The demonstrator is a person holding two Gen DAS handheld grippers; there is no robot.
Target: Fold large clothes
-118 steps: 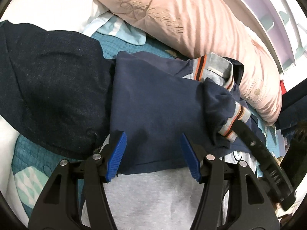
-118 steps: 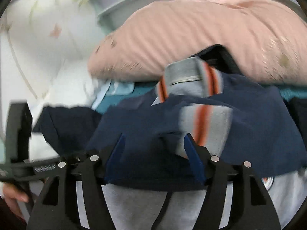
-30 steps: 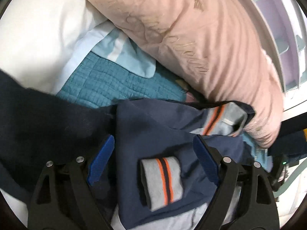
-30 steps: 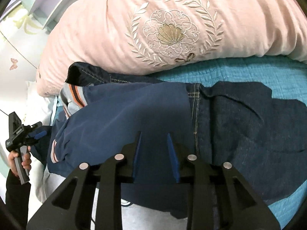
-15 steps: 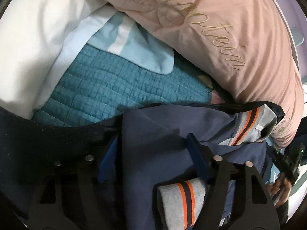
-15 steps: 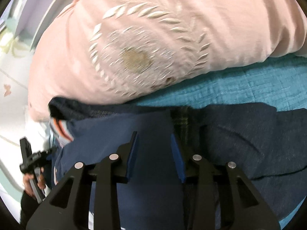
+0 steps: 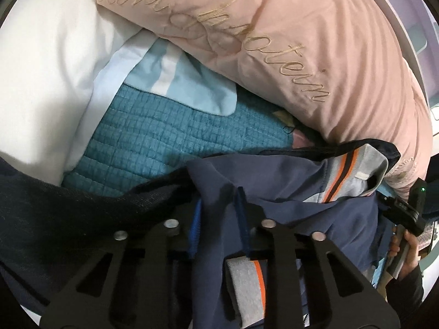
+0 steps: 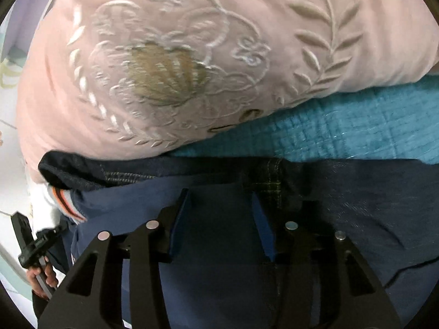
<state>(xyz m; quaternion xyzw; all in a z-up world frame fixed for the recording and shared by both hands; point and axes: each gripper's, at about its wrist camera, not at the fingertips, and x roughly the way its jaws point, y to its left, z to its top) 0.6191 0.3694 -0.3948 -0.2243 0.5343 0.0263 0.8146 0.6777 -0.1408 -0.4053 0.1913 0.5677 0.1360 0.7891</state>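
Left gripper pinching the navy top, right gripper part-open over it.

My left gripper (image 7: 218, 220): blue pads pressed close with a fold of the navy top (image 7: 315, 219) bunched between them, the top lying on the teal quilt (image 7: 175, 142) below the pink pillow (image 7: 301, 54). My right gripper (image 8: 219, 219): fingers moderately spread, set down on the top (image 8: 214, 274); can't tell if the pads catch any cloth. Left view only: grey cuff (image 7: 247, 288) with orange stripe under my fingers, striped collar (image 7: 345, 175) at right, white pillow (image 7: 41, 68) at left. Right view only: dark jeans (image 8: 370, 205) under and right of the top, shell embroidery on the pillow (image 8: 164, 54).
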